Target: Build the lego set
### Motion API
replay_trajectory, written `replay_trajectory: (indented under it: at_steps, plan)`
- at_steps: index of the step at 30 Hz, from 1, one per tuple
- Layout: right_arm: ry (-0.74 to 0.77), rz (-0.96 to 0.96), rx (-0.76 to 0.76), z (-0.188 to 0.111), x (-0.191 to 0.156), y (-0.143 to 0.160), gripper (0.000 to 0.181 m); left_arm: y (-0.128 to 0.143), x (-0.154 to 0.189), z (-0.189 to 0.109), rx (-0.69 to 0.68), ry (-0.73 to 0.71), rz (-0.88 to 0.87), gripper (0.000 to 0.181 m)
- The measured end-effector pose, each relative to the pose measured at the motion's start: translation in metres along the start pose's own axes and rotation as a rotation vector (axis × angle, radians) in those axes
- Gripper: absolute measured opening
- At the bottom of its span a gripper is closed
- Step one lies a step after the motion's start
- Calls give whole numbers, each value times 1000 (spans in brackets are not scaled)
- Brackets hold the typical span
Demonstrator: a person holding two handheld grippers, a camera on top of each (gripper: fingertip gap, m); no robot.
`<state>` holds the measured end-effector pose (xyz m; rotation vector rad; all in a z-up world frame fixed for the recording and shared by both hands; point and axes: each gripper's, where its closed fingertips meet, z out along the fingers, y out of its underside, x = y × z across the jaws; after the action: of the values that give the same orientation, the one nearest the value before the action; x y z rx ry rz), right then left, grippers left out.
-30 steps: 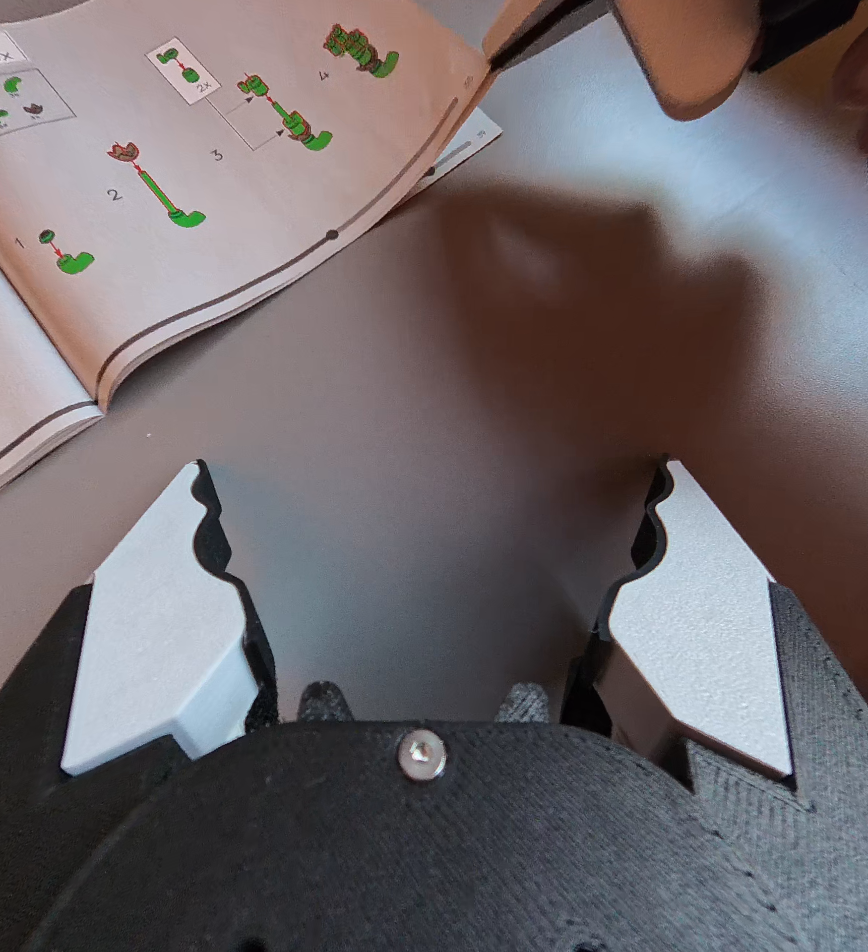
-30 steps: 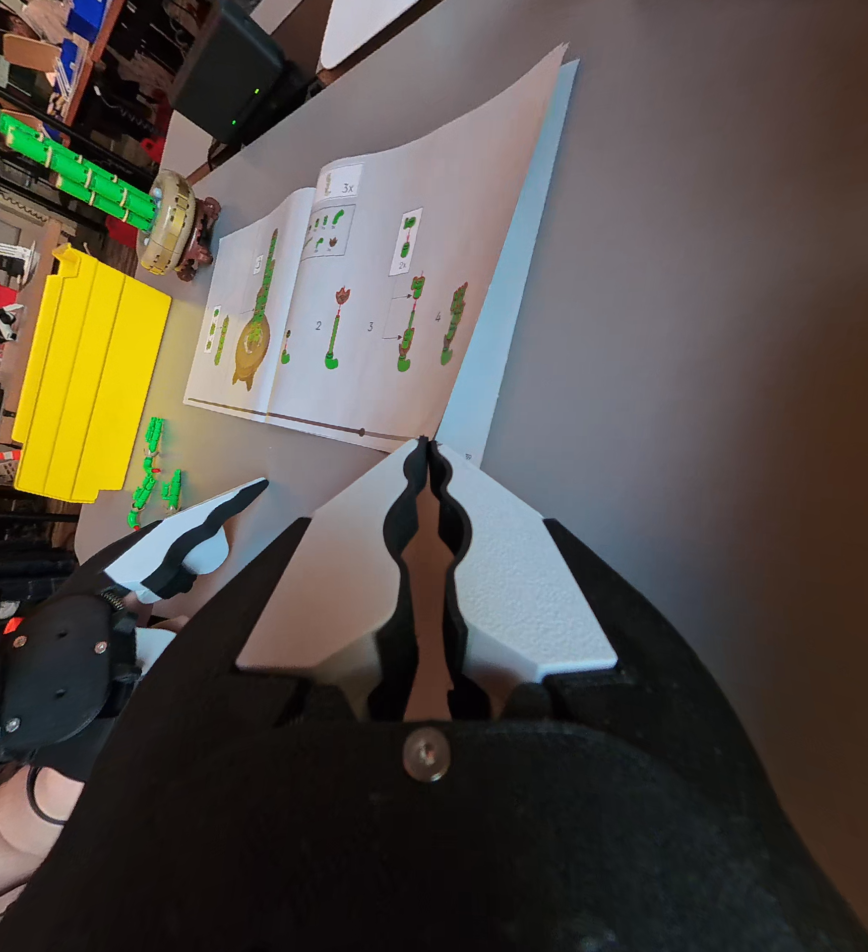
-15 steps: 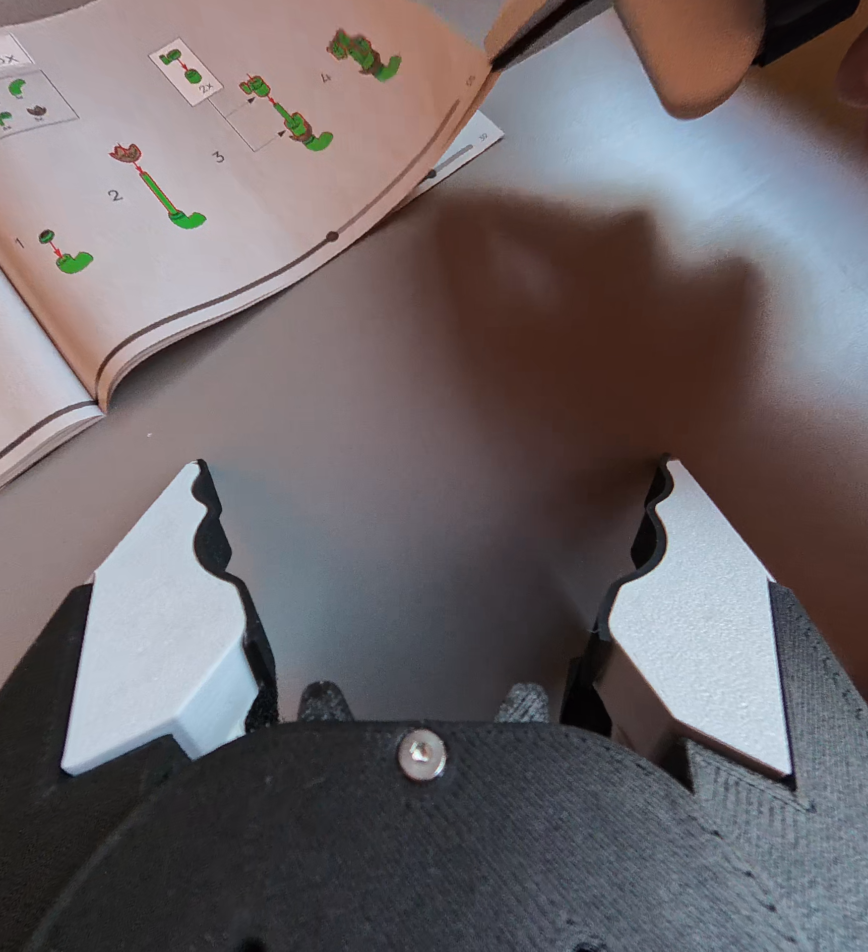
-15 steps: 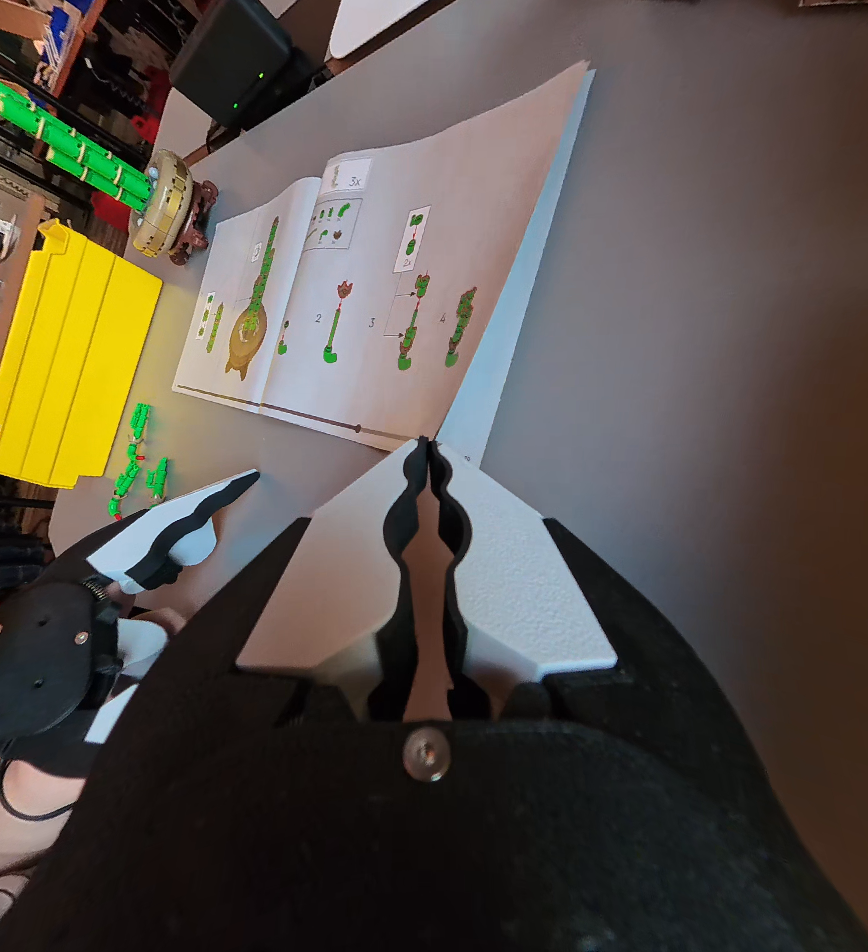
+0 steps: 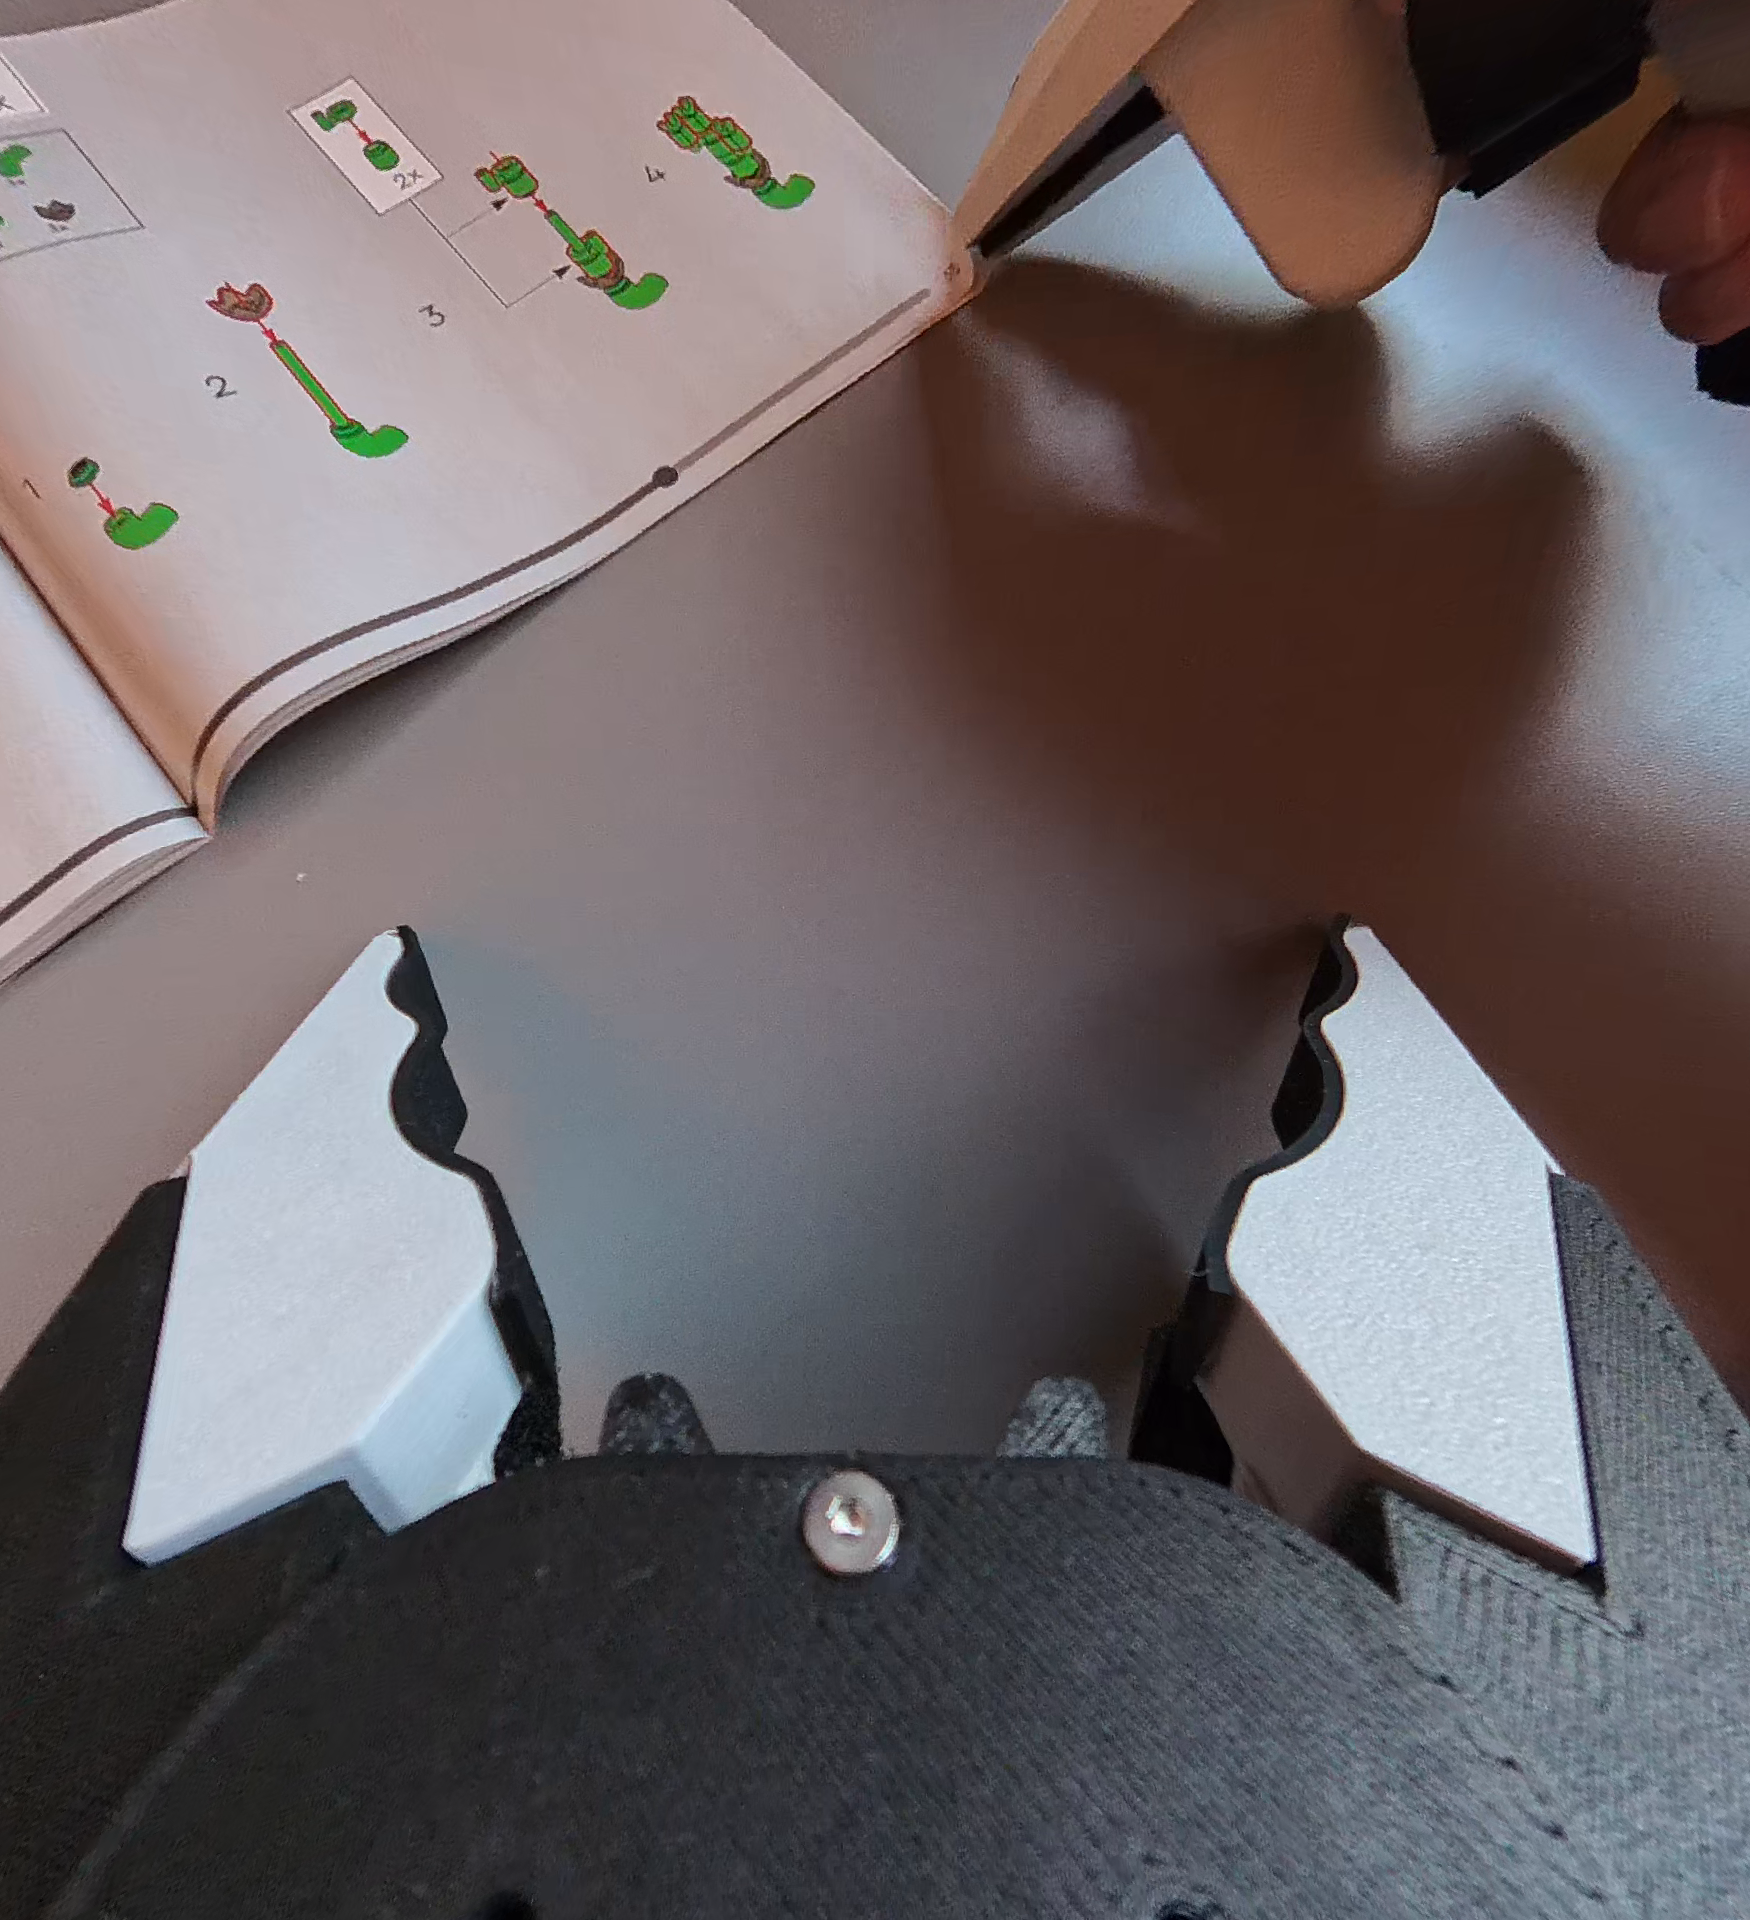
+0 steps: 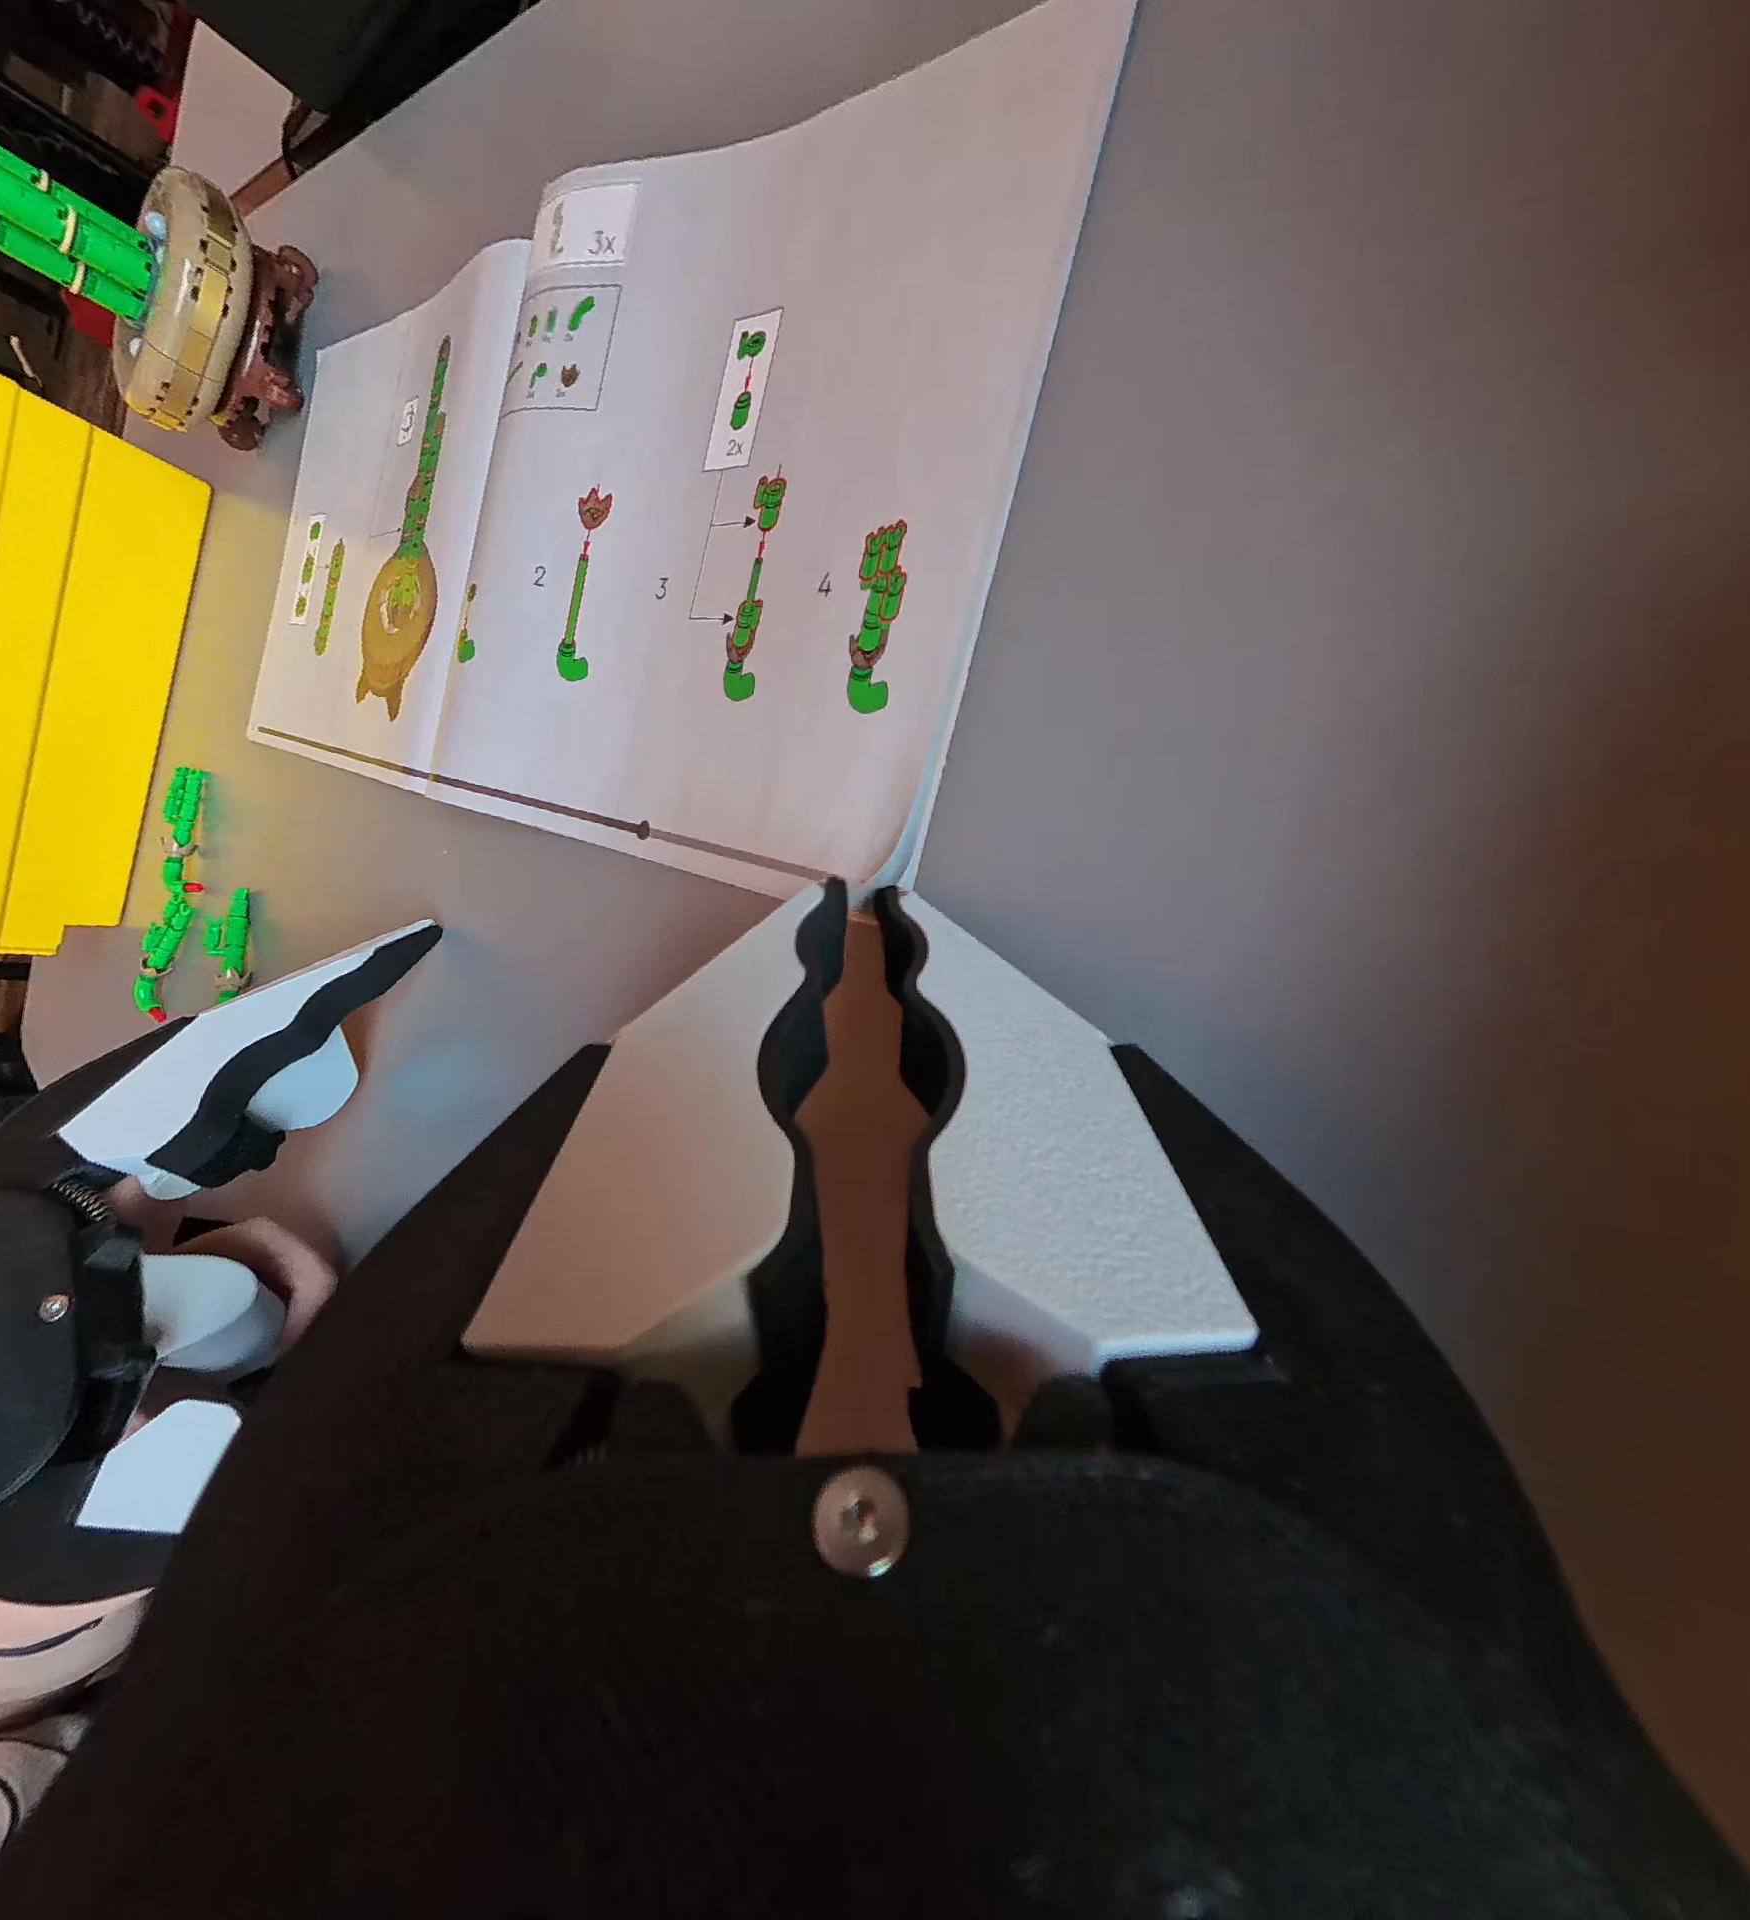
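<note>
The open instruction booklet (image 5: pixel 455 343) lies on the grey table (image 5: pixel 850 727) at the upper left, with green stem steps drawn on its right page. It also shows in the right wrist view (image 6: pixel 746 520). My right gripper (image 6: pixel 855 888) has its tips a narrow gap apart at that page's lower corner, and the page lies almost flat. It also shows in the left wrist view (image 5: pixel 975 249) at the page corner. My left gripper (image 5: pixel 871 930) is wide open and empty over bare table, below and right of the booklet. Several small green lego stems (image 6: pixel 185 894) lie left of the booklet.
A yellow bin (image 6: pixel 29 665) stands at the far left, beside the green stems. A tan and brown lego pot (image 6: pixel 206 312) with long green stalks (image 6: pixel 19 218) stands behind the booklet. A person's hand (image 5: pixel 1723 229) holds the right gripper. The left gripper's tips are roughly 15 cm from the right gripper's.
The lifted page has come down onto the booklet. My right gripper's tips, shut on the page corner before, have parted a little. The left gripper has not moved.
</note>
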<state>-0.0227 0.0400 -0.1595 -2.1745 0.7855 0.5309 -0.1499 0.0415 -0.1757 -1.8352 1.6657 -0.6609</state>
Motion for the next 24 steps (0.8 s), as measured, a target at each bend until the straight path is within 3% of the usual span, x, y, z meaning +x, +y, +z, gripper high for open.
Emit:
replay_trajectory:
  at_steps: [15, 24]
  plan:
    - [-65, 22, 3, -3, -7, -6, 10, 0, 0, 0, 0, 0, 0, 158]
    - [-24, -2, -39, -2, -3, -5, 10, 0, 0, 0, 0, 0, 0, 158]
